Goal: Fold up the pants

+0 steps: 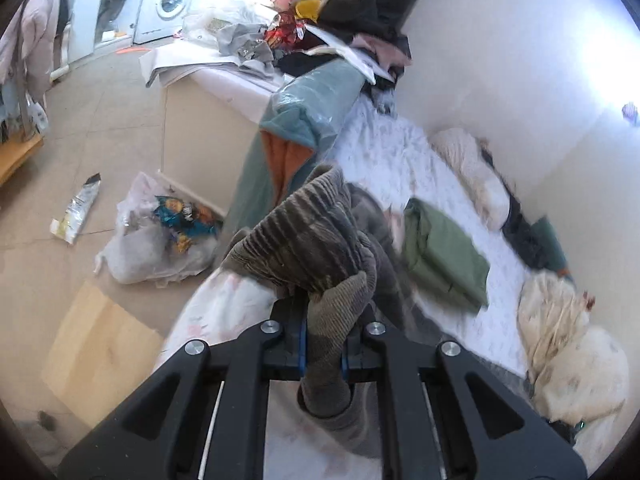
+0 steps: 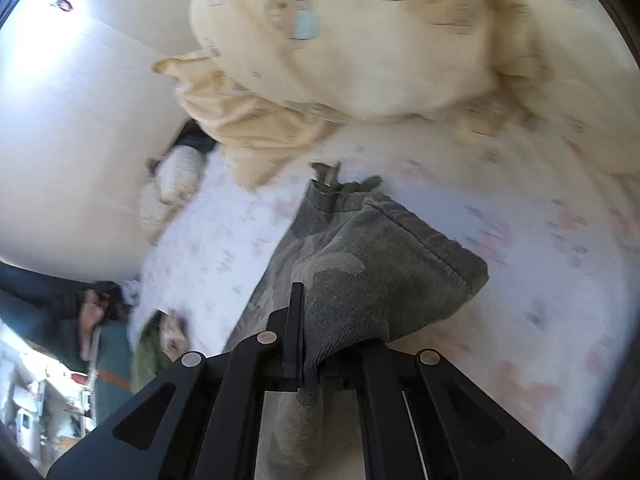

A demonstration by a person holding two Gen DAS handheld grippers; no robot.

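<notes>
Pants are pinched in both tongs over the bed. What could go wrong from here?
1. The left tongs hold a bunched wad of the pants, so layers may slip or fold crooked.
2. The right tongs pinch only an edge near the hem; it could pull free.
3. The folded green garment lies close by on the bed and may get swept.

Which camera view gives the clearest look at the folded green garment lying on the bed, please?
The left wrist view: the folded green garment lies fully visible on the bed sheet. The right wrist view catches only a blurred green scrap at its lower left.
</notes>
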